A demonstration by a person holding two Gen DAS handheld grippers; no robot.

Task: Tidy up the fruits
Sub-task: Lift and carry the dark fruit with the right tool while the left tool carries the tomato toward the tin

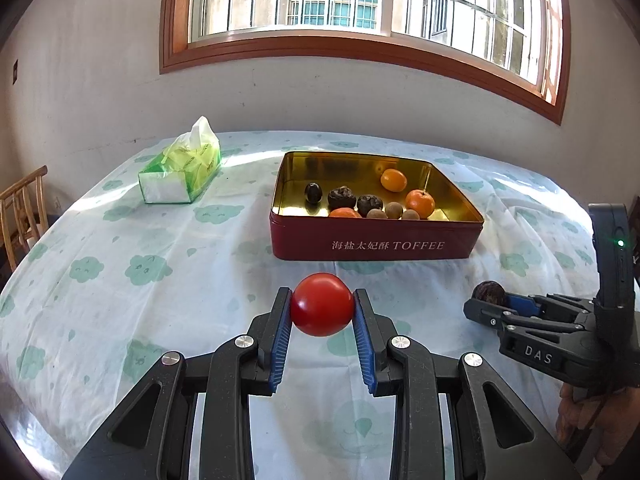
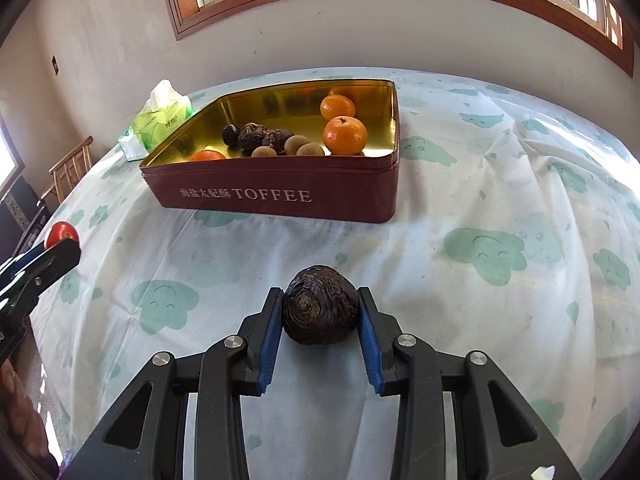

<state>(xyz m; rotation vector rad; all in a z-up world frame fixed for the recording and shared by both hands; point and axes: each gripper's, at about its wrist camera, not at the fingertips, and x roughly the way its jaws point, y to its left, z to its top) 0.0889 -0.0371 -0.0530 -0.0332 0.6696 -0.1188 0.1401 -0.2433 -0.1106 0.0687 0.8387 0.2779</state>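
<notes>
The left gripper (image 1: 322,307) pinches a red tomato (image 1: 322,304) above the cloth; the right gripper (image 2: 320,312) clamps a dark wrinkled fruit (image 2: 320,305), perhaps a water chestnut. Both are mid-carry, and the next move calls for releasing them into the toffee tin (image 1: 376,244) beyond, beside the oranges (image 2: 345,135).

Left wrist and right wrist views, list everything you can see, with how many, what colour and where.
tin: one, red outside, gold inside, mid-table, open
oranges: three, orange, in the tin
dark wrinkled fruits: two, in the tin
small brown fruits: three, in the tin
dark oval fruit: one, in the tin
tissue pack: one, green, left of the tin
tablecloth: one, white with green clouds
chair: one, wooden, far left
window: one, brown frame
tomato: one, red, in left gripper
dark fruit: one, in right gripper
</notes>
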